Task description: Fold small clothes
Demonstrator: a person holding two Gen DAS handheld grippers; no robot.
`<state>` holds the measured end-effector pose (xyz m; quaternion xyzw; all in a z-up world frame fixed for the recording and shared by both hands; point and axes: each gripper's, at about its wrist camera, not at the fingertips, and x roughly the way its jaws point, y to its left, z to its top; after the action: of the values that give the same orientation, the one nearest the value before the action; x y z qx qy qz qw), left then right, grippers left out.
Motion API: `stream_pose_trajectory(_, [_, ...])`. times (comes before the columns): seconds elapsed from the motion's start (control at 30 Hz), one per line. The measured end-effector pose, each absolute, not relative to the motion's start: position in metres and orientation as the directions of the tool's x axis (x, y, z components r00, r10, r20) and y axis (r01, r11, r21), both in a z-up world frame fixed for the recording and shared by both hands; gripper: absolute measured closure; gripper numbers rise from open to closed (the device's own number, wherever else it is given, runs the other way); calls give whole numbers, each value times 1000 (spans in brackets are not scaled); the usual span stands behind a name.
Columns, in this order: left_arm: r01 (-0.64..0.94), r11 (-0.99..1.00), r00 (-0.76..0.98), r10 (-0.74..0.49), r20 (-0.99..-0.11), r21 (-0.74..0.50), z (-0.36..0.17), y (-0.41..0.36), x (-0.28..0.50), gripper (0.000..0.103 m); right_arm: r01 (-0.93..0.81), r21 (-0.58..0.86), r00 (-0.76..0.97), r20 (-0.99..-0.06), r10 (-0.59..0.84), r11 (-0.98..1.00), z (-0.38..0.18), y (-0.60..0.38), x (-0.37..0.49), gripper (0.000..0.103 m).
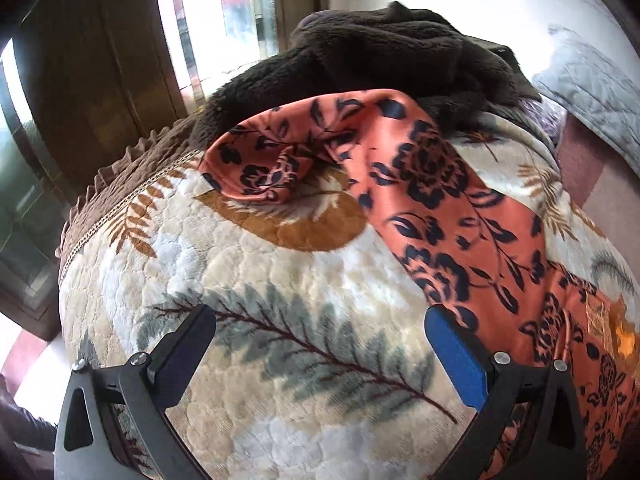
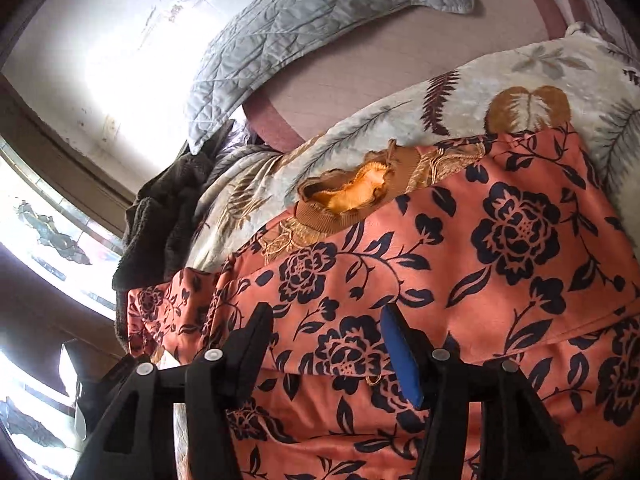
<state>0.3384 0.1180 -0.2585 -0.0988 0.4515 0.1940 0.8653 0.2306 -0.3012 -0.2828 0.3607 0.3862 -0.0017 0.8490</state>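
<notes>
An orange garment with dark blue flowers (image 1: 452, 208) lies on a leaf-patterned quilt (image 1: 280, 272). One sleeve stretches away from me and curls at its far end. My left gripper (image 1: 320, 344) is open and empty, hovering over bare quilt just left of the garment. In the right wrist view the garment's body (image 2: 480, 264) fills the frame, with a brown and yellow collar (image 2: 348, 196) at its far edge. My right gripper (image 2: 324, 344) is open, its fingers right over the garment near a fold line. Nothing is between its jaws.
A dark brown fleece garment (image 1: 380, 56) lies heaped at the quilt's far end, also in the right wrist view (image 2: 160, 216). A grey quilted pillow (image 2: 304, 28) rests on pink bedding (image 2: 360, 92). A window and wooden frame (image 1: 120, 60) stand to the left.
</notes>
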Motion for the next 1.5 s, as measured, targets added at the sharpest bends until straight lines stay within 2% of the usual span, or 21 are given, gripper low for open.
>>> stream_pose_trajectory(0.2, [-580,799,487,182,-854,-161,-266,194,350,0,259,635,656,-669,350,728,-296,-287,230,43])
stream_pose_trajectory(0.37, [-597,705,574,42,-818,-382,-251,217,364,0,249,640,671,-655,347,727,-294,-294,233,43])
stream_pose_trajectory(0.43, [-565,691,581,-56,-812,-451,-247,209,384,0,254,652,671,-651,355,714,-294,-299,238,43])
stream_pose_trajectory(0.53, [-552,669,540,-168,-825,-498,-240,195,424,0,265,666,674,-645,360,698,-297,-306,241,43])
stream_pose_trajectory(0.6, [-563,651,532,-187,-826,-509,-233,192,448,0,275,652,674,-655,342,706,-299,-308,242,43])
stream_pose_trajectory(0.8, [-584,697,359,-239,-902,-417,-259,165,506,2,287,675,688,-639,344,680,-301,-316,248,43])
stream_pose_trajectory(0.87, [-587,694,358,-238,-903,-416,-270,158,512,31,287,651,696,-645,314,702,-297,-315,250,43])
stream_pose_trajectory(0.93, [-581,708,327,-248,-912,-401,-286,151,512,89,287,638,701,-648,298,714,-294,-316,251,43])
stream_pose_trajectory(0.97, [-587,715,313,-232,-921,-380,-290,150,512,94,289,641,705,-645,295,711,-293,-317,250,43])
stream_pose_trajectory(1.07, [-523,763,419,-157,-894,-379,-268,135,494,94,295,662,726,-624,289,689,-288,-326,246,43])
stream_pose_trajectory(1.2, [-323,906,530,-65,-845,-272,-213,70,457,95,311,672,752,-606,258,672,-281,-337,240,43])
stream_pose_trajectory(1.4, [81,991,587,-137,-798,-111,-174,-92,364,93,357,705,778,-587,222,613,-273,-360,226,43])
stream_pose_trajectory(1.47, [227,972,567,-187,-802,-67,-181,-140,327,84,375,708,789,-582,195,599,-269,-372,219,42])
stream_pose_trajectory(1.5, [283,959,559,-195,-806,-36,-189,-154,304,70,386,706,794,-582,176,593,-266,-378,215,39])
